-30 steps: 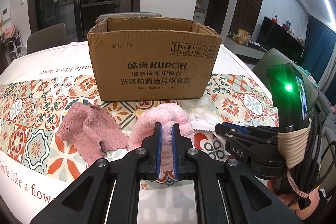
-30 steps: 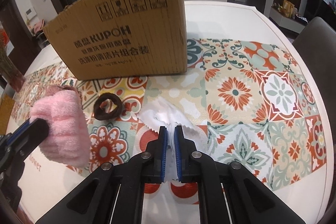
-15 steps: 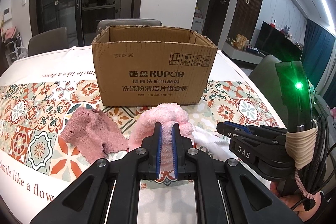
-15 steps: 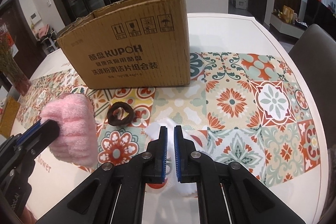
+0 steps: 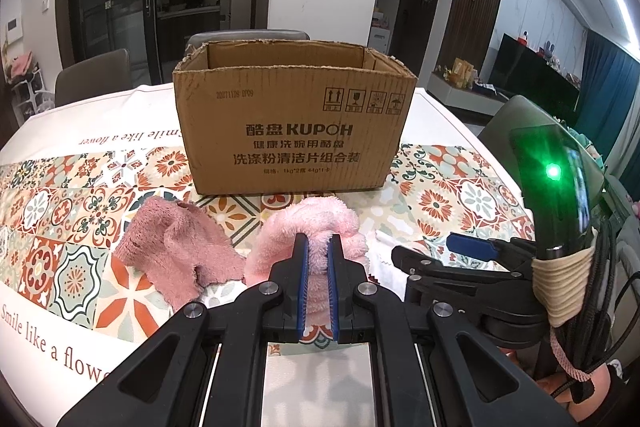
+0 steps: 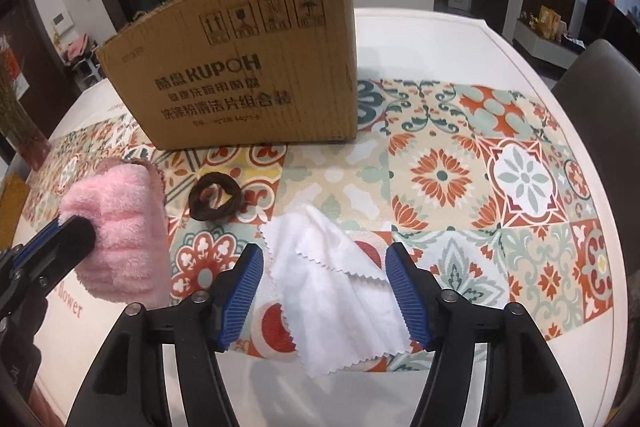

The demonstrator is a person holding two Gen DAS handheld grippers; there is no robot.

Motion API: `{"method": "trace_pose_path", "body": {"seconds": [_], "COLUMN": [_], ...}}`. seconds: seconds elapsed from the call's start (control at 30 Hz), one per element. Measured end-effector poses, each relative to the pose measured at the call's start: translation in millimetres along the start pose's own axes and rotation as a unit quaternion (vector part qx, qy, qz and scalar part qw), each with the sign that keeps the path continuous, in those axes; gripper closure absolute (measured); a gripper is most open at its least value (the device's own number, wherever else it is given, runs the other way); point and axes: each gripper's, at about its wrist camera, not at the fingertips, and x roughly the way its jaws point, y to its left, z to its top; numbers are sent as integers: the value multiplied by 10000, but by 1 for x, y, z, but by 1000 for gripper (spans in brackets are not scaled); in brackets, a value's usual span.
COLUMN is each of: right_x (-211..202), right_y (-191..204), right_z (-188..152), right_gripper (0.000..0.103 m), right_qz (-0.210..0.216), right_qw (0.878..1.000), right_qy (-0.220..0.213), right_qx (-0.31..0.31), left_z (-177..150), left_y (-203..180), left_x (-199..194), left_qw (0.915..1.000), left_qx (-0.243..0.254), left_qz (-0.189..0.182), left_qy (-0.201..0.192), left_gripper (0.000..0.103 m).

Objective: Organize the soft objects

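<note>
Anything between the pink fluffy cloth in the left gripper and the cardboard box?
Nothing visible. The left gripper is shut on the pink fluffy cloth, and the cardboard box stands straight beyond it, top open. Only bare tablecloth lies between them.

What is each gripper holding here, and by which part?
The left gripper is shut on the near edge of the fluffy pink cloth. The right gripper holds nothing: its jaws are opening, with the white cloth lying loose between them.
</note>
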Motion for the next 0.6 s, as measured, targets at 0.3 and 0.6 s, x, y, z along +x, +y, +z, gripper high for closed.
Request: {"method": "trace_pose_path", "body": {"seconds": [0.3, 0.6], "right_x": [24, 31], "right_y": [-4, -4], "right_z": [-7, -11], "right_gripper": [29, 29], "right_qz": [64, -4], "right_qw": [9991, 9988], "right_qy": [421, 485], "right_qx": [33, -23], "left_z": [-3, -5], "left_y": [-4, -6], "left_x": [9, 13], "left_qw": [9999, 9998], "left_qx": [76, 102], "left_qz": [34, 38], "left_qy": [99, 150], "left_gripper": [93, 93]}}
